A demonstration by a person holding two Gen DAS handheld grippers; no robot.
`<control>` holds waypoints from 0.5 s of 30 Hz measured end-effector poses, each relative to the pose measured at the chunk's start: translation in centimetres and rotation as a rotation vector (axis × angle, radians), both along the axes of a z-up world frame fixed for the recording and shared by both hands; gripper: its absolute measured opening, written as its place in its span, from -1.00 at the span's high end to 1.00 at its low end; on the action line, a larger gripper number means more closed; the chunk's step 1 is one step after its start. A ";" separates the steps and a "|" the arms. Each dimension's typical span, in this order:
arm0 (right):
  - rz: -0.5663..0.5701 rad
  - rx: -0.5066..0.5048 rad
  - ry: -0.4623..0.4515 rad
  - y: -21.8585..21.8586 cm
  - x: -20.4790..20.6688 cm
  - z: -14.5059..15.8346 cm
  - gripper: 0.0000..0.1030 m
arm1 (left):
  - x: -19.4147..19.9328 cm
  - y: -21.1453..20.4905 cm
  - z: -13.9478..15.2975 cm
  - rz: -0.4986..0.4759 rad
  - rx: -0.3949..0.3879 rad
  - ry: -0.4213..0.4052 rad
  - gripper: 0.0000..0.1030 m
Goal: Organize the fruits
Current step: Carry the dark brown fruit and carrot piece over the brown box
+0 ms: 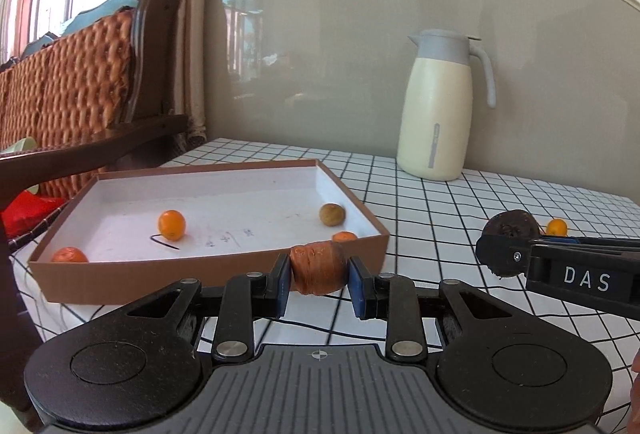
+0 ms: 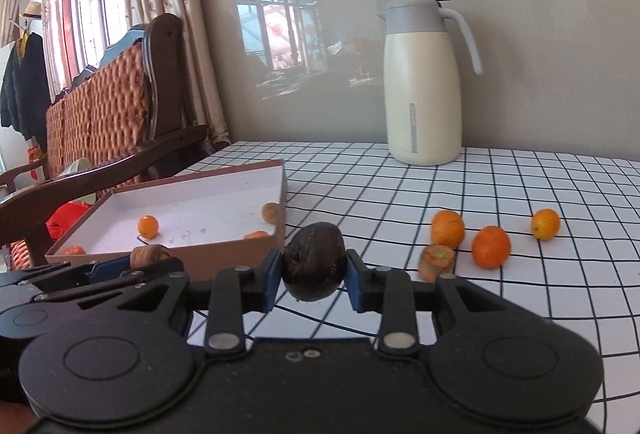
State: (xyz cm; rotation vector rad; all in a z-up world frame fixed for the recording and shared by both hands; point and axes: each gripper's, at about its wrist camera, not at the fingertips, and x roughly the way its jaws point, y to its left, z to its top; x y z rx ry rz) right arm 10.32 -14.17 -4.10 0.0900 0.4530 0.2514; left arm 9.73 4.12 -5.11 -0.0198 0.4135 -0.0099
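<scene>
My left gripper (image 1: 319, 284) is shut on an orange carrot chunk (image 1: 318, 266), held just in front of the near wall of a brown cardboard box (image 1: 192, 270) with a white floor. Inside the box lie three orange fruits (image 1: 172, 224) and a greenish-brown one (image 1: 332, 214). My right gripper (image 2: 314, 276) is shut on a dark brown round fruit (image 2: 314, 260), held above the tablecloth to the right of the box (image 2: 232, 254). On the cloth to the right lie three orange fruits (image 2: 491, 246) and a carrot piece (image 2: 437, 261).
A cream and grey thermos jug (image 2: 424, 85) stands at the back of the checked tablecloth (image 2: 520, 314) by the wall. A wooden chair with a woven back (image 1: 68, 89) stands to the left beyond the table's edge.
</scene>
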 end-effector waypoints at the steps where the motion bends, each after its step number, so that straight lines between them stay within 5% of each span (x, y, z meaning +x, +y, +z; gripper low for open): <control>1: 0.013 0.001 -0.004 0.6 0.1 0.2 0.52 | -0.2 0.7 0.1 0.017 -0.001 -0.004 0.41; 15: 0.138 -0.009 -0.062 7.2 1.9 1.9 0.52 | -0.1 8.9 1.2 0.201 -0.004 -0.044 0.41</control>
